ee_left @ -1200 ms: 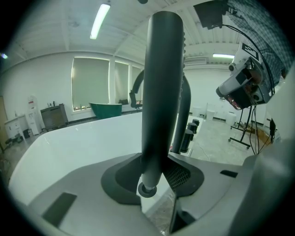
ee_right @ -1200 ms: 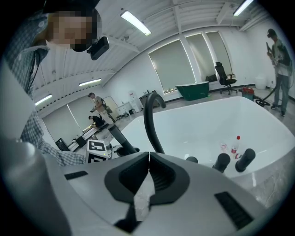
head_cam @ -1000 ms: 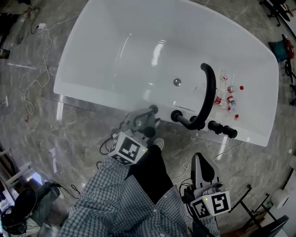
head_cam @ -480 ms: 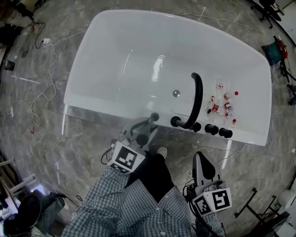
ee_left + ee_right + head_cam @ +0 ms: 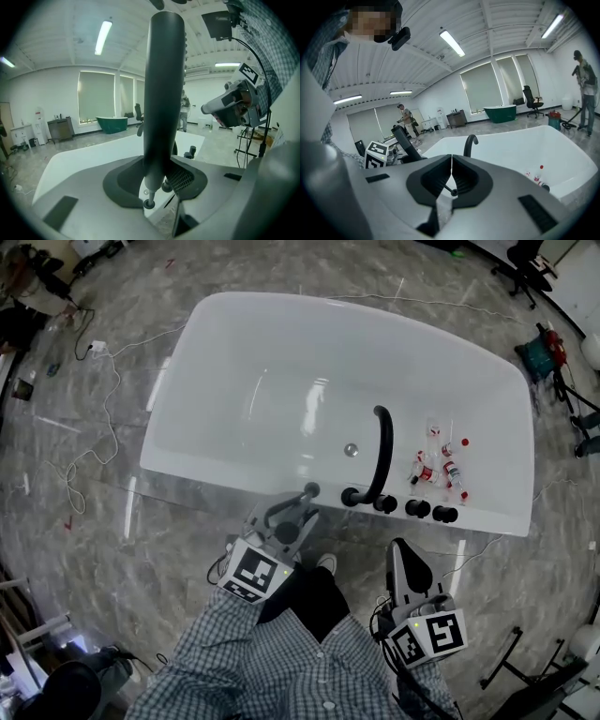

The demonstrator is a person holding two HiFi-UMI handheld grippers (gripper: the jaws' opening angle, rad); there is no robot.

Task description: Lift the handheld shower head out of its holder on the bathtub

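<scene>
Between the jaws of the left gripper (image 5: 157,180) stands the clamped shower head (image 5: 164,84); right gripper (image 5: 451,178) closed, empty

Grey veined stone floor (image 5: 112,549) throughout. A white cable (image 5: 112,427) trails across it at left. A red and teal item (image 5: 546,343) lies on it far right; identity unclear. Inside the white bathtub (image 5: 234,352), at the right end, small red-capped bottles (image 5: 436,465) lie in a loose cluster. At the near rim stand a black arched spout (image 5: 382,442) and black knobs (image 5: 417,509) just right of its base. Far side of the room: green tub (image 5: 501,113), office chair (image 5: 530,101), dark cabinet (image 5: 457,118), ceiling strip light (image 5: 452,43).
</scene>
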